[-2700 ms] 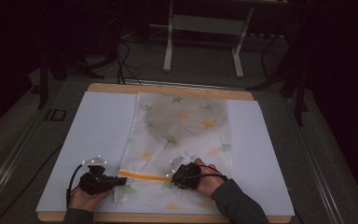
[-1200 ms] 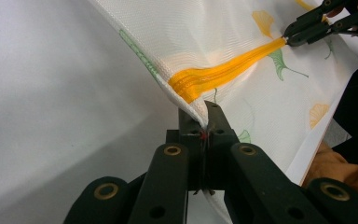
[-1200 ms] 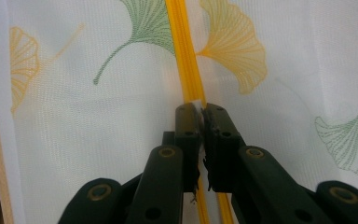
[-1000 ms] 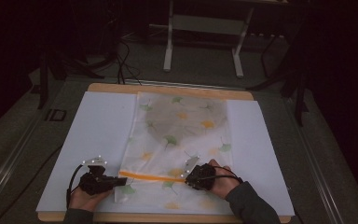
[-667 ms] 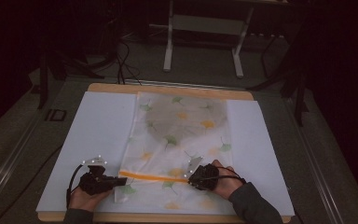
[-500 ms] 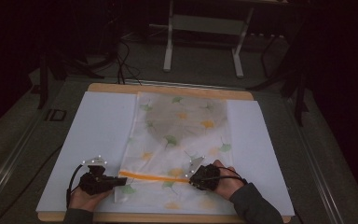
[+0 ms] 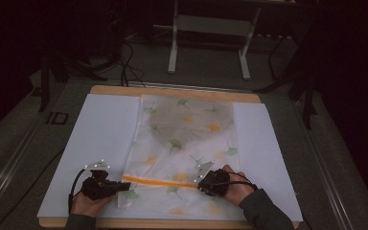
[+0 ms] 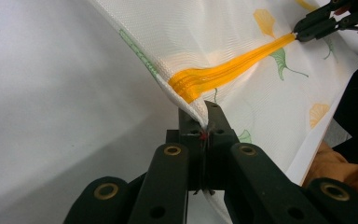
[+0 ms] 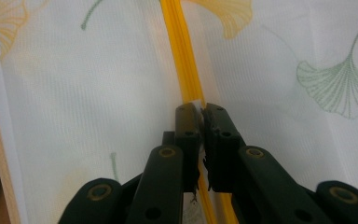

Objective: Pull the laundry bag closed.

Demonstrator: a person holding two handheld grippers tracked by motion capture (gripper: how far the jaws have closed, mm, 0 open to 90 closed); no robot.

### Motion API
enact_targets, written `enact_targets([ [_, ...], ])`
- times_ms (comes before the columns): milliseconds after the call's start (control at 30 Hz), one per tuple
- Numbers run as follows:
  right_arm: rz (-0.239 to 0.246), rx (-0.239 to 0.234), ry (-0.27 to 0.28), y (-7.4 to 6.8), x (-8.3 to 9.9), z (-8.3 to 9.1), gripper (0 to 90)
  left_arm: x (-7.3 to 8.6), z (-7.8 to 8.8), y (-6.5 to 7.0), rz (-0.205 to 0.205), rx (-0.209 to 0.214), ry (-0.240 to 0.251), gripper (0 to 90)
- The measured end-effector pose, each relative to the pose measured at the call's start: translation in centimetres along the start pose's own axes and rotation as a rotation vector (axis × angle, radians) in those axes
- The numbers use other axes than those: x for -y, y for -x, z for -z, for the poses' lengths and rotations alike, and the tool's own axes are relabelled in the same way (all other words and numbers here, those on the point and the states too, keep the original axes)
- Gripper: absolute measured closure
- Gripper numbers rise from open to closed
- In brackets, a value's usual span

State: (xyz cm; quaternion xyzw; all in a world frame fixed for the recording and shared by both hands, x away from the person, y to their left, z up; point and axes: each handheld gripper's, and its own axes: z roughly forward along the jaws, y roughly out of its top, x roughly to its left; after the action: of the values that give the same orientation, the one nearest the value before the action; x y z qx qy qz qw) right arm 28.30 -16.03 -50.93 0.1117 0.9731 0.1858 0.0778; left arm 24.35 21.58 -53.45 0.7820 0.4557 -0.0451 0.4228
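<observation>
- Bag (image 7: 184,143): white mesh with ginkgo-leaf print, lies flat down the middle of the white sheet (image 7: 100,139) on the table (image 7: 120,90), orange zip strip (image 7: 160,181) running across near the table's near edge.
- Left gripper (image 7: 122,186): jaws pressed together, pinching the bag's left edge at the zip strip's end; that corner is lifted off the sheet.
- Right gripper (image 7: 201,184): jaws clamped on the zip strip, toward the bag's right edge.

mesh bags (image 7: 184,153): 1 | orange zippers (image 7: 158,181): 1 | hand-held grippers (image 7: 124,187): 2 | tables (image 7: 100,91): 1
</observation>
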Motion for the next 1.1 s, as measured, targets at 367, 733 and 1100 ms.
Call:
enact_targets([
  [367,-0.015,0.005,-0.006,0.2,1.0,0.4,84.7,0.0,0.0,0.0,0.000,0.000,-0.001,88.6],
  [733,-0.024,0.010,-0.007,0.5,1.7,0.7,84.7,0.0,0.1,0.0,0.000,-0.002,0.003,88.6],
  [1100,-0.033,0.010,-0.032,0.8,2.6,1.3,84.7,0.0,0.1,0.0,0.003,-0.003,0.003,88.6],
])
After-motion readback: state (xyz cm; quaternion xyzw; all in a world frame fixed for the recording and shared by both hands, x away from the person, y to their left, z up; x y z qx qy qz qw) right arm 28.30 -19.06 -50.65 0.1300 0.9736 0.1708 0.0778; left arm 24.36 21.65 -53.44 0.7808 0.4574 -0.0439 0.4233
